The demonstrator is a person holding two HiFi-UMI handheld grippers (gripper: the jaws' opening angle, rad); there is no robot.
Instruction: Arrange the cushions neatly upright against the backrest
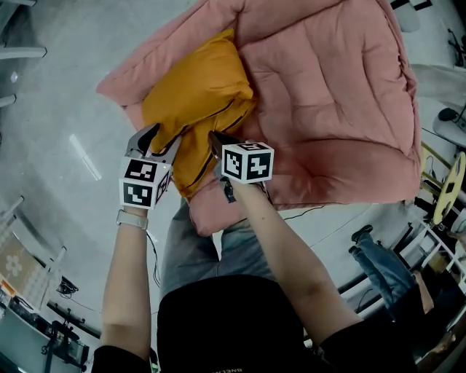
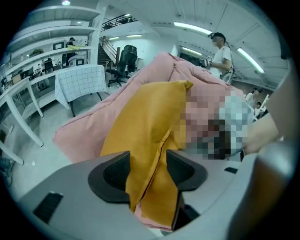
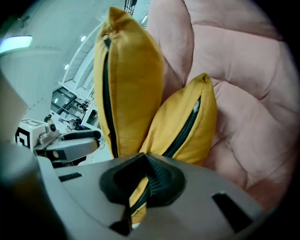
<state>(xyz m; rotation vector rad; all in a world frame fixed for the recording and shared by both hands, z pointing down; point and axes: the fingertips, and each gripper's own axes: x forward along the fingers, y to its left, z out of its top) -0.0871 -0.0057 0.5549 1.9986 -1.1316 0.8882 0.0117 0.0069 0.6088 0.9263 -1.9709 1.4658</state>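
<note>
Two mustard-yellow zipped fabric cushions (image 1: 196, 91) lie on a pink quilted padded seat's (image 1: 328, 95) near edge. The right tongs (image 3: 143, 161) clamp one cushion's zip edge; the left tongs (image 2: 149, 171) gape around loose yellow fabric.

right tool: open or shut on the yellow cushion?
Shut. In the right gripper view the right tool pinches the yellow cushion by its zipper edge, jaws together.

A pale grey floor (image 1: 51, 80) stretched around. Long strip lights (image 2: 193, 27) ran across the ceiling (image 2: 154, 11). White shelving (image 2: 44, 49) lined the left side, with a table (image 2: 72, 106) under a checked cloth (image 2: 80, 80) and a black office chair (image 2: 125, 57) near it.
</note>
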